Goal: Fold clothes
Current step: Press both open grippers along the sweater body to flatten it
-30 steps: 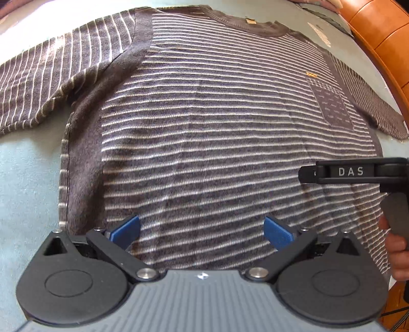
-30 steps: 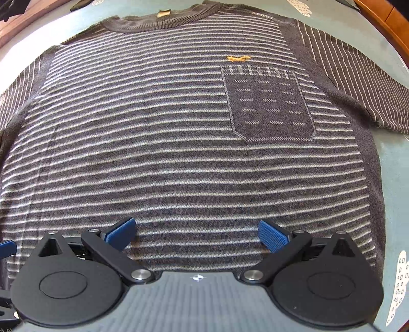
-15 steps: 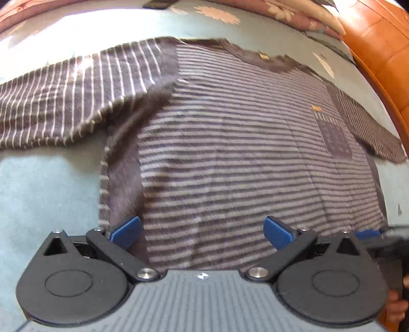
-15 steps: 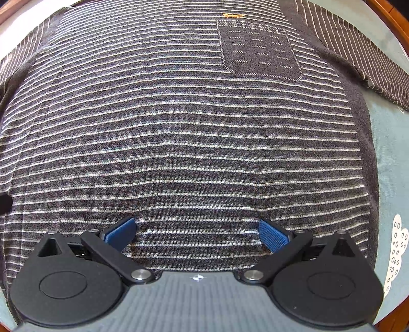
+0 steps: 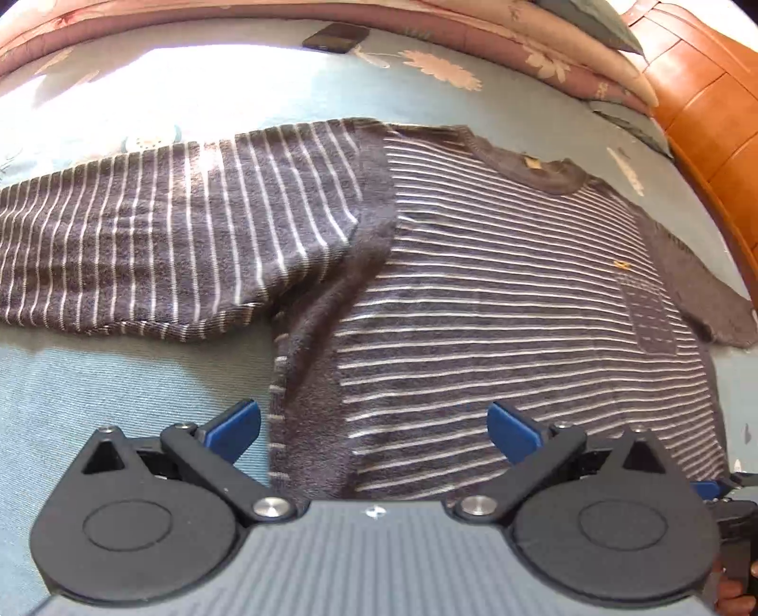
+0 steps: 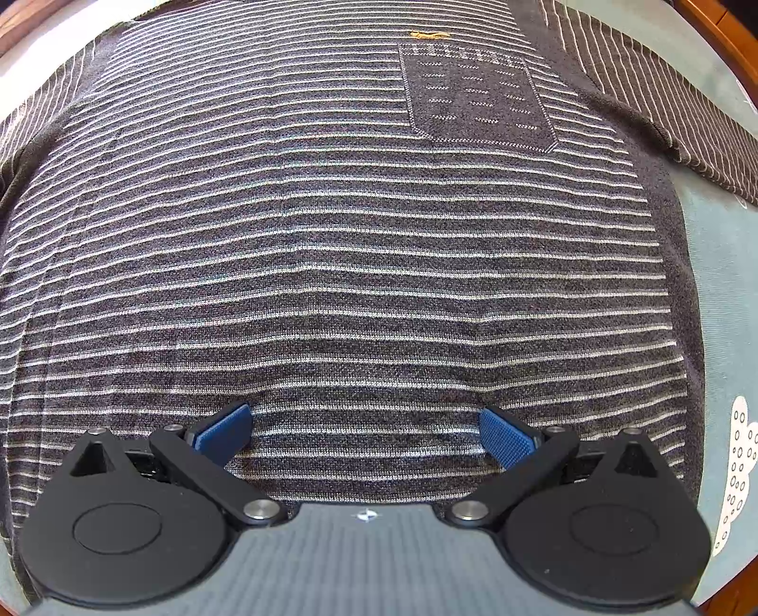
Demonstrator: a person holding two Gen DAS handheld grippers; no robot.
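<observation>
We read no writing here: the small tan label (image 5: pixel 534 162) inside the sweater's collar and the orange emblem (image 6: pixel 428 34) above the chest pocket (image 6: pixel 476 92) are too small to make out. The sweater (image 5: pixel 497 303), a dark knit with thin pale stripes, lies spread flat, front up, on the bed (image 5: pixel 104 379), whose sheet is a teal weave with pale prints. Our left gripper (image 5: pixel 374 424) hangs with jaws wide apart over the sweater's side seam near the hem, bare sheet open to its left. Our right gripper (image 6: pixel 365 429) is likewise spread wide, empty, above the lower front. One sleeve (image 5: pixel 156 246) stretches out leftward. A wooden bedframe (image 5: pixel 701 95) borders the right.
</observation>
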